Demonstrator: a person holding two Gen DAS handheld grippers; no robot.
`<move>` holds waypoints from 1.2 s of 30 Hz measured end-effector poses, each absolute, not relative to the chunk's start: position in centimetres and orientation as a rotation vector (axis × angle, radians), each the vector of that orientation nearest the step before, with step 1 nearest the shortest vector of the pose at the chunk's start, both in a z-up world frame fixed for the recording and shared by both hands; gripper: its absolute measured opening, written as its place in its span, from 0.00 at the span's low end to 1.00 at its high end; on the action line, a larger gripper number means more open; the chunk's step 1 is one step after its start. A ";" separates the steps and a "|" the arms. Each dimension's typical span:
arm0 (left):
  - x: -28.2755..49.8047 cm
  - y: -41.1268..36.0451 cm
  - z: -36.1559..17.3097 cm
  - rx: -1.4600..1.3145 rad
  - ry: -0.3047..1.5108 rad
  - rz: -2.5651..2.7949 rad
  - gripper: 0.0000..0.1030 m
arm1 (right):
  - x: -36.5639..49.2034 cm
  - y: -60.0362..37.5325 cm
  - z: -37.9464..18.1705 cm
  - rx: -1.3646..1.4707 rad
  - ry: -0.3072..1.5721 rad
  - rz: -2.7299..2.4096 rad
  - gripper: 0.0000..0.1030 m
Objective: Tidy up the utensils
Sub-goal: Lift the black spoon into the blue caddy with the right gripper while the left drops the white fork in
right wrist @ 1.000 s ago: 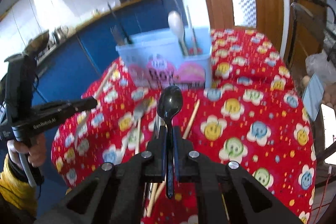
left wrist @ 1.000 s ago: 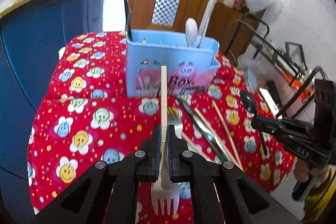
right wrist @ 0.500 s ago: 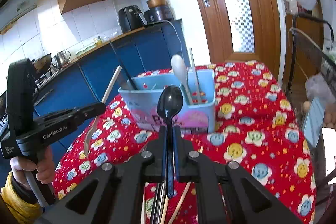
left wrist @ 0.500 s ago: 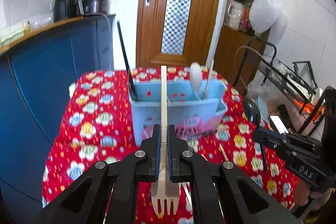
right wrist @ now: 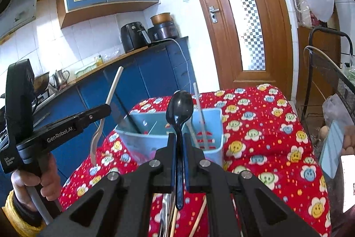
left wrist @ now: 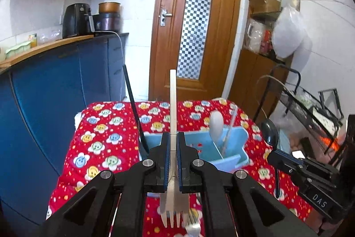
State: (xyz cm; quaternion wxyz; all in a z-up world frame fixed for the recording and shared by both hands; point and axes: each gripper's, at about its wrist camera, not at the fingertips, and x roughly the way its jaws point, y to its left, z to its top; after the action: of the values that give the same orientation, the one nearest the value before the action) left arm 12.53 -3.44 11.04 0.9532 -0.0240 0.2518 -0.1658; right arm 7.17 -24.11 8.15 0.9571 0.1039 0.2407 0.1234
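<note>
My left gripper (left wrist: 173, 141) is shut on a cream plastic fork (left wrist: 173, 103), whose handle points forward and whose tines point back at the camera. It hovers above the near side of a light blue utensil box (left wrist: 230, 143) on the red flowered tablecloth (left wrist: 106, 126). My right gripper (right wrist: 178, 139) is shut on a black plastic spoon (right wrist: 179, 106), bowl up, also raised just in front of the box (right wrist: 210, 123). A white spoon (left wrist: 216, 123), a black stick (left wrist: 133, 103) and a thin white stick stand in the box. Each gripper shows in the other's view: the right gripper (left wrist: 271, 157) and the left gripper (right wrist: 106, 108).
Wooden chopsticks (right wrist: 199, 214) and metal cutlery lie on the cloth under the grippers. Blue kitchen cabinets (left wrist: 55, 92) run along the left of the table. A black wire rack (left wrist: 310, 103) stands to the right, and a wooden door (left wrist: 195, 26) lies beyond.
Both grippers have risen and tipped upward, so the box and table sit lower in both views. The fork and the black spoon stay gripped.
</note>
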 end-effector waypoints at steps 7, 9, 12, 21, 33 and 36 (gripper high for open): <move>14.2 -3.9 12.2 -0.049 0.391 -0.333 0.05 | 9.9 -23.7 8.8 0.184 0.420 0.231 0.07; 14.9 -4.1 12.3 -0.072 0.385 -0.346 0.05 | 10.8 -23.6 8.8 0.172 0.398 0.225 0.07; 15.8 -4.4 12.0 -0.111 0.365 -0.363 0.05 | 12.1 -23.6 8.7 0.152 0.366 0.216 0.07; 17.7 -5.0 9.6 -0.151 0.313 -0.335 0.05 | 14.8 -24.0 6.8 0.131 0.334 0.239 0.07; 16.7 -6.3 7.4 -0.056 0.208 -0.219 0.06 | 15.1 -24.1 5.2 0.142 0.332 0.264 0.07; 16.3 -6.2 7.5 -0.042 0.207 -0.225 0.06 | 15.0 -24.0 4.8 0.137 0.352 0.266 0.07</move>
State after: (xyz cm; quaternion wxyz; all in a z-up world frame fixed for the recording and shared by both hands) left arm 16.34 -6.24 7.46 0.9882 -0.0208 0.1029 -0.1120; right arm 15.02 -24.00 4.85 0.9734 0.0681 0.1744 0.1320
